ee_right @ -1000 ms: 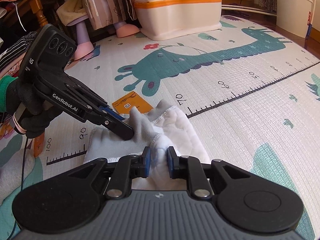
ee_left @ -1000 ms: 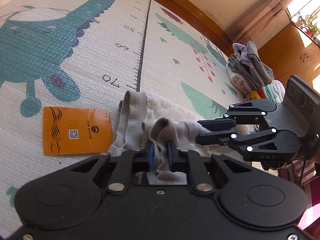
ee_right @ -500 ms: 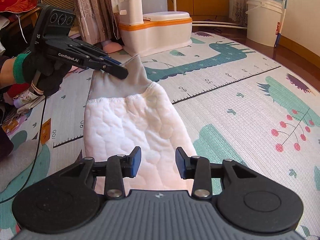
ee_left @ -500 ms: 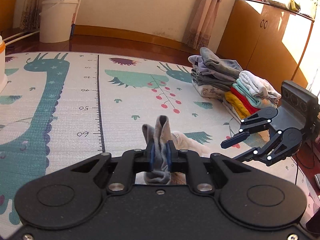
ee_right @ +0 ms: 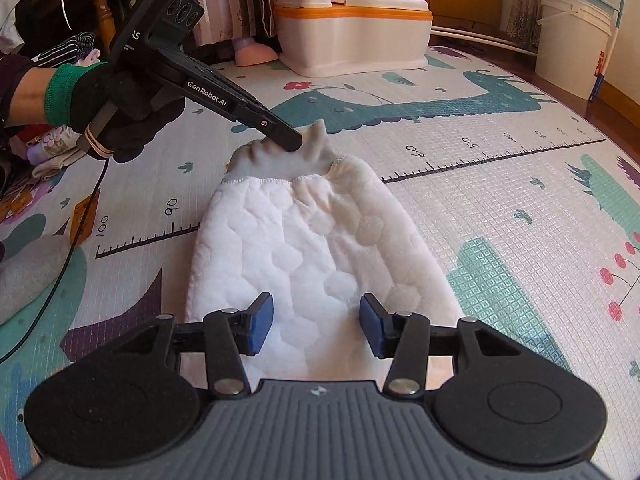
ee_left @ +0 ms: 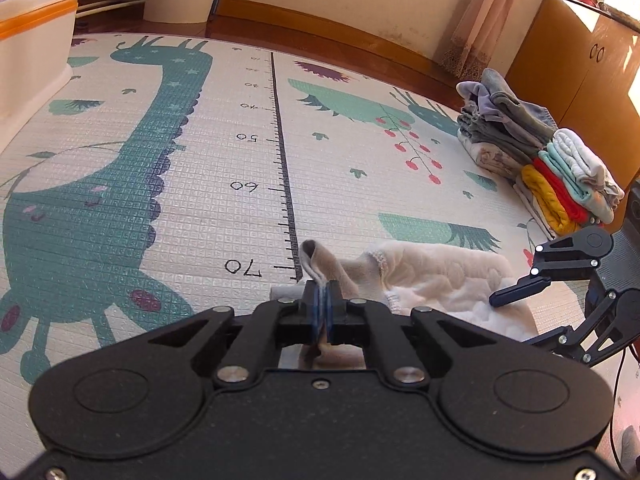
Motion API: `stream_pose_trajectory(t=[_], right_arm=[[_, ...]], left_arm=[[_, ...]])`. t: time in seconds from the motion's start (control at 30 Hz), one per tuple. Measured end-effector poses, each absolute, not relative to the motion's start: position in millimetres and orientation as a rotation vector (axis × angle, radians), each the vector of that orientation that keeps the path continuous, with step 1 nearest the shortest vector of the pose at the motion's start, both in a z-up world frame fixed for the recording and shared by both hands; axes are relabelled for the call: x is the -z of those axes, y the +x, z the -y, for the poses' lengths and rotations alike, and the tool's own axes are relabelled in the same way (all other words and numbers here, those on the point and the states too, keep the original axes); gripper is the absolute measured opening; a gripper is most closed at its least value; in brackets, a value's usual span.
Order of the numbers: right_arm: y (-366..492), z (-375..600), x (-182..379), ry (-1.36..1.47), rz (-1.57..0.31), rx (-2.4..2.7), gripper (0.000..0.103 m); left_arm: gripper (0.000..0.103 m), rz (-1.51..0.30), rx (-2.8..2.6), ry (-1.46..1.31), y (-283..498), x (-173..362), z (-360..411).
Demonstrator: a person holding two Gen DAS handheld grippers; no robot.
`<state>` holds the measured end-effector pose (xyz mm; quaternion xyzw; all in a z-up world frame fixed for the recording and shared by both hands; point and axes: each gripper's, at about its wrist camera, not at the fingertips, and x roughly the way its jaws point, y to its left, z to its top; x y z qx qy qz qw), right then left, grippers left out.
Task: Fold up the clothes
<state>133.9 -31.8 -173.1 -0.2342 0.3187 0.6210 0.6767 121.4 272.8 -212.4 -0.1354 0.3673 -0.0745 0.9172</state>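
My left gripper (ee_left: 322, 312) is pinched tight on the grey waistband (ee_right: 288, 158) of the white quilted garment (ee_right: 320, 264), which lies spread flat on the play mat (ee_left: 200, 200). My right gripper (ee_right: 316, 326) hangs over its near end, blue pads spread wide apart. Folded clothes pile (ee_left: 540, 160) sits at two o'clock.

White quilted garment (ee_right: 312, 248), grey waistband (ee_right: 296, 156)
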Motion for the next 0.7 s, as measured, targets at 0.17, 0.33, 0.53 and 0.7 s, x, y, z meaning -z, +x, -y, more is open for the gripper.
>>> stream_pose_trajectory(t=[0.17, 0.33, 0.53, 0.7], right_arm=[[138, 46, 151, -0.497, -0.659, -1.375, 0.049], [150, 61, 151, -0.484, -0.666, -1.308, 0.050], [146, 39, 181, -0.524, -0.720, -1.347, 0.052], [130, 23, 194, -0.619, -0.676, -1.378, 0.056]], left_arm=[[0.005, -0.754, 0.066, -0.284, 116, 202, -281], [0.025, -0.682, 0.194, -0.230, 122, 182, -252], [0.040, -0.779, 0.256, -0.069, 132, 222, -214], [0.049, -0.757, 0.191, 0.032, 112, 247, -212]])
